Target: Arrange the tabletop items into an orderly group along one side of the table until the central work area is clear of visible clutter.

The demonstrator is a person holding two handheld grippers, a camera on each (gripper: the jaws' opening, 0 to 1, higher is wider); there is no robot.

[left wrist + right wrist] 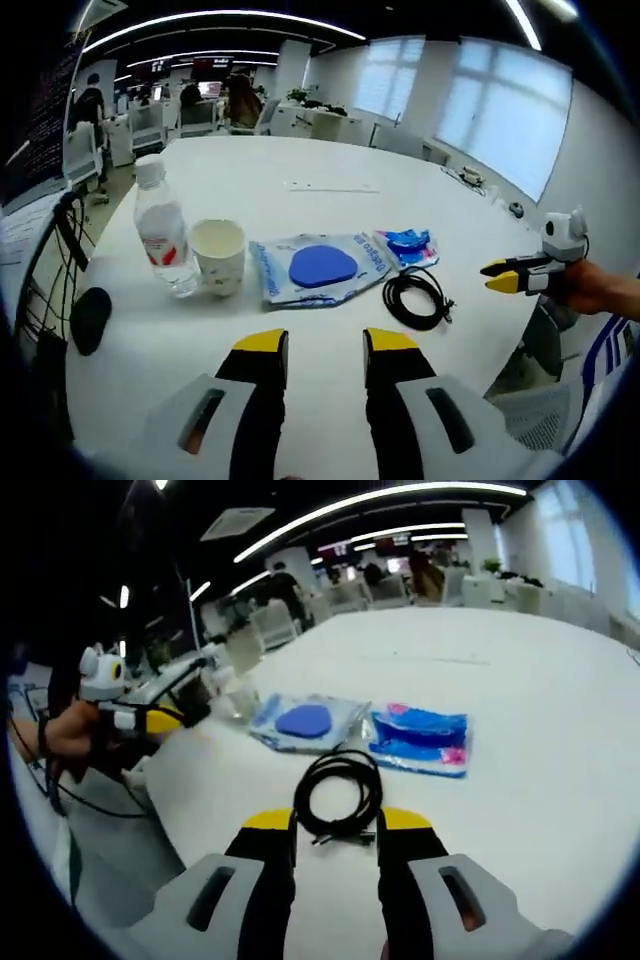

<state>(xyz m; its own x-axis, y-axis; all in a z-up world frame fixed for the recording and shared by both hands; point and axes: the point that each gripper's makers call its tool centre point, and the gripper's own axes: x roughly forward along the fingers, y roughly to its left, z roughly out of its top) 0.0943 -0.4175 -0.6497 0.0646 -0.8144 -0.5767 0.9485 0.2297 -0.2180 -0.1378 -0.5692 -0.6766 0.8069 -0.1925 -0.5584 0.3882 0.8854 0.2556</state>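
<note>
A clear water bottle [160, 232] and a paper cup [220, 256] stand side by side on the white table [300, 160]. To their right lie a clear pouch with a blue disc [318, 268], a small blue packet [408, 245] and a coiled black cable [415, 298]. My left gripper [326, 345] is open near the table's front edge, short of the pouch, with nothing between its fingers. My right gripper [337, 822] is open, its fingertips on either side of the near end of the cable [340, 790]. The pouch [305, 720] and packet [420, 738] lie beyond it.
The right gripper [505, 275], held by a hand [600, 290], shows at the table's right edge. The left gripper [165, 715] comes in from the left, in front of the bottle [235, 695]. A thin strip [330, 187] lies farther back. Office desks and chairs surround the table.
</note>
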